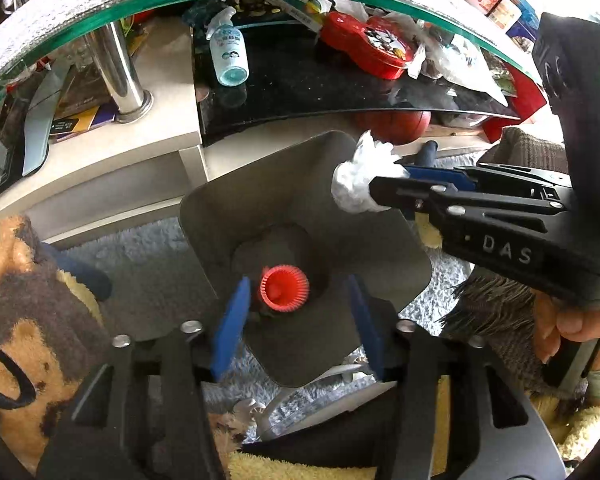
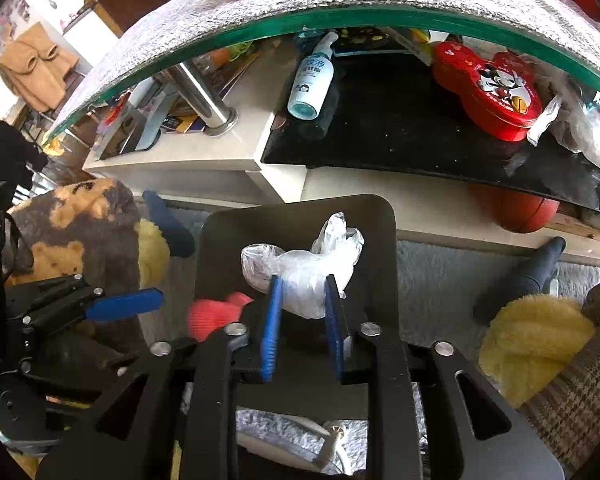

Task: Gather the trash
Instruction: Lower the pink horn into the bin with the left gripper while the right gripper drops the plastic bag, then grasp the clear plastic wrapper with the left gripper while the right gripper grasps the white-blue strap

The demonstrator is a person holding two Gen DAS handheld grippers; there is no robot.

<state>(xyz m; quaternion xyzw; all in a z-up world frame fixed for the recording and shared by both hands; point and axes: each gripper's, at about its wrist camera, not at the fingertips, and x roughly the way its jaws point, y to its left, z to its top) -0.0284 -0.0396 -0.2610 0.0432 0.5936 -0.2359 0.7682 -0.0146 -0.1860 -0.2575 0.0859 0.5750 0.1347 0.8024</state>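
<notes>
A dark square trash bin (image 1: 260, 200) stands on the pale rug below the glass table; it also shows in the right wrist view (image 2: 300, 216). My left gripper (image 1: 296, 320) is open above the bin. A red ribbed paper cup (image 1: 285, 289) is between its blue pads, blurred and not touching them; in the right wrist view the cup (image 2: 216, 312) is blurred at the bin's left rim. My right gripper (image 2: 304, 320) is shut on a crumpled white plastic bag (image 2: 304, 268) and holds it over the bin. The bag (image 1: 360, 180) also shows in the left wrist view.
A glass tabletop edge (image 2: 340, 16) arcs overhead. On the lower shelf lie a spray bottle (image 2: 312, 80) and a red Mickey tin (image 2: 496, 88). A basketball (image 2: 520, 208) sits under the shelf. A bear-patterned blanket (image 2: 80, 232) is left, yellow fleece (image 2: 532, 344) right.
</notes>
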